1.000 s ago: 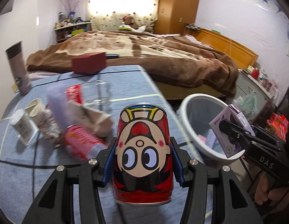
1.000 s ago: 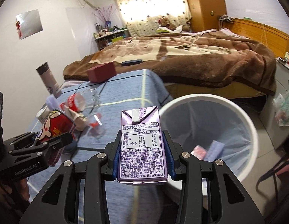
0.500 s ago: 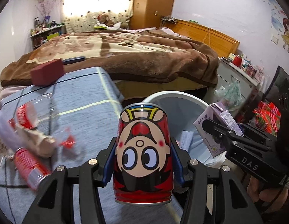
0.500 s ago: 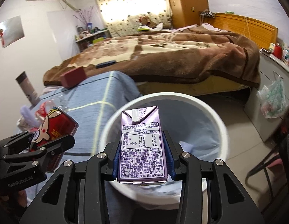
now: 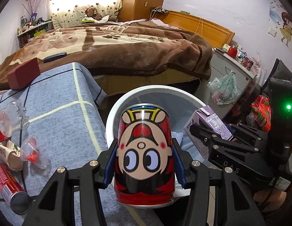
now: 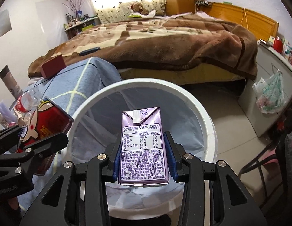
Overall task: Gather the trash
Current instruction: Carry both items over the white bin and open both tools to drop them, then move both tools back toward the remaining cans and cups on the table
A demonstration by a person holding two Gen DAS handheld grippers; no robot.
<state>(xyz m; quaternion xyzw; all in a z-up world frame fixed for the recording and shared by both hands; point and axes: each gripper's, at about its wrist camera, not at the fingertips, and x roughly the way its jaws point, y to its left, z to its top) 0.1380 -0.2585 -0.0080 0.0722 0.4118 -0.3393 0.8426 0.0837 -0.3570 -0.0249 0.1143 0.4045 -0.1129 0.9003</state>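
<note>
Our left gripper [image 5: 144, 166] clamps the cartoon-face can [image 5: 144, 158]; our right gripper's [image 6: 144, 162] jaws are opening around the FSC-marked purple carton [image 6: 143, 148], center frame over the white bin [image 6: 206, 116].

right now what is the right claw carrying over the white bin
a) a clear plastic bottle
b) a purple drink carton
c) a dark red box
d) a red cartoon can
b: the right wrist view shows the purple drink carton between the right claw's fingers, above the white bin; its jaws are opening. The red cartoon can is in the left claw.
</note>
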